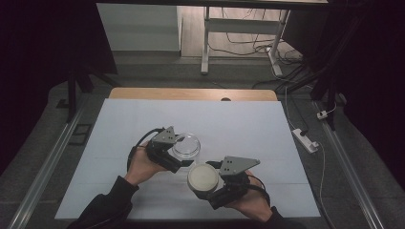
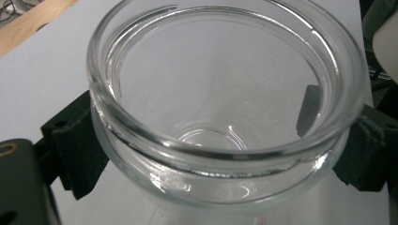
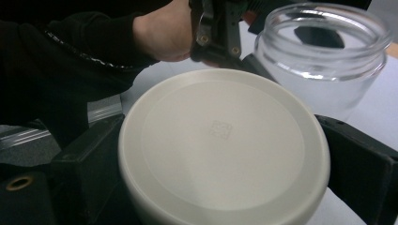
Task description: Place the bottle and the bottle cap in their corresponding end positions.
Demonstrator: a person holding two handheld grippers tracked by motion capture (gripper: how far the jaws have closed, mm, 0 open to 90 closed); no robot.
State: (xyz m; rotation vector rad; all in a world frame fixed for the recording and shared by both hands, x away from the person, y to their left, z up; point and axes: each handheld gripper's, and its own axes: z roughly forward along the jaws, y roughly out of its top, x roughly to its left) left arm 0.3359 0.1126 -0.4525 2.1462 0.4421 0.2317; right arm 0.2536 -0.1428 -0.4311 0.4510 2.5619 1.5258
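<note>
A clear glass jar point(image 1: 186, 145) stands open-mouthed on the white sheet, and my left gripper point(image 1: 180, 151) is shut on its body; in the left gripper view the jar point(image 2: 225, 108) is empty and sits between both black jaws. My right gripper point(image 1: 206, 180) is shut on a round white lid point(image 1: 203, 177), held just to the right of and nearer than the jar. In the right gripper view the lid point(image 3: 223, 145) lies flat between the jaws, with the jar point(image 3: 324, 61) beyond it at upper right.
A white sheet point(image 1: 239, 129) covers the wooden table point(image 1: 191, 93). A power strip point(image 1: 305, 139) and cables lie on the floor at the right. A white table frame point(image 1: 239, 38) stands beyond the far edge. The person's sleeve point(image 3: 70, 61) fills the left of the right gripper view.
</note>
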